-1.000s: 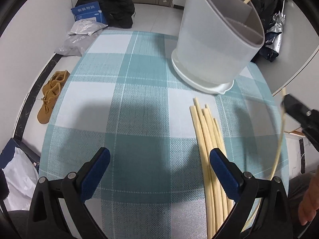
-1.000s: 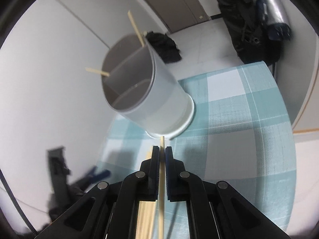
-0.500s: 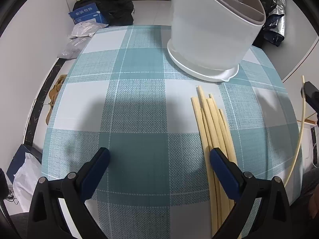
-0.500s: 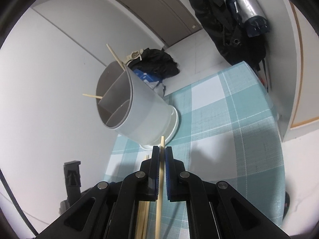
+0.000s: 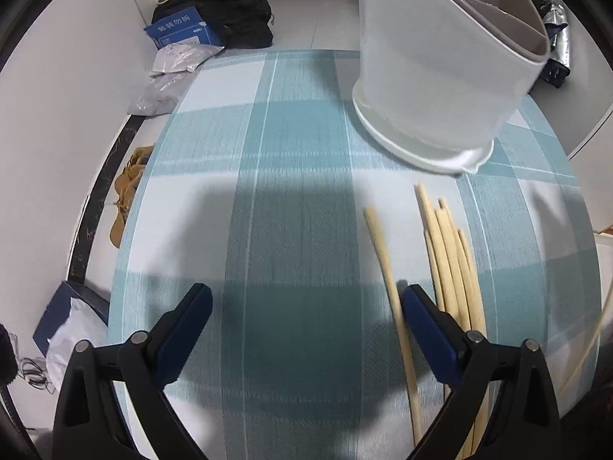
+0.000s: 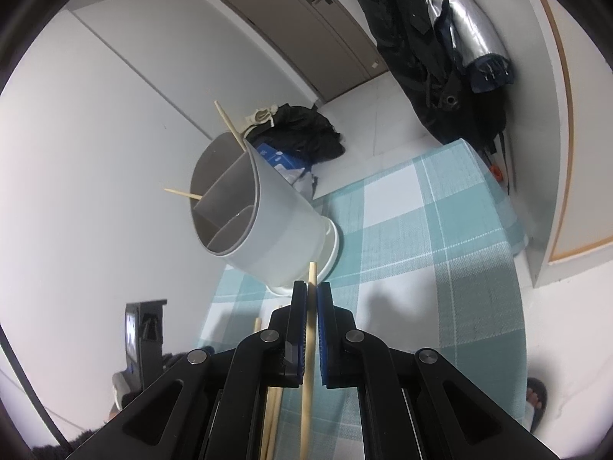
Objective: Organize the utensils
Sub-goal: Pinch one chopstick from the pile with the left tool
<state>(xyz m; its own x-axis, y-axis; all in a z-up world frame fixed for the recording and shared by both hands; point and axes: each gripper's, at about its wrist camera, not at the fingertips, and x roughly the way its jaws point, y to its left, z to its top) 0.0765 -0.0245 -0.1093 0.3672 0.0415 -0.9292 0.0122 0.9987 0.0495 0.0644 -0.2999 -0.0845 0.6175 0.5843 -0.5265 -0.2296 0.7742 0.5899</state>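
Observation:
A white utensil holder (image 5: 440, 76) with grey dividers stands at the far right of the checked tablecloth (image 5: 291, 191); in the right wrist view the holder (image 6: 264, 222) has two chopsticks sticking out. Several pale chopsticks (image 5: 452, 260) lie on the cloth, one chopstick (image 5: 387, 268) apart to their left. My left gripper (image 5: 306, 306) is open just above the cloth, its right finger between that chopstick and the bundle. My right gripper (image 6: 312, 291) is shut on a chopstick (image 6: 309, 345) and holds it in the air, short of the holder.
The table's left edge drops to a floor with brown shoes (image 5: 126, 191), plastic bags (image 5: 172, 73), a blue box (image 5: 178, 30) and a black bag (image 5: 230, 19). Dark coats and a silver umbrella (image 6: 467, 30) hang at the right by a door.
My left gripper has moved forward and left; one chopstick now lies apart from the bundle. My right gripper has risen and tilted with its chopstick, so the holder looks smaller and farther.

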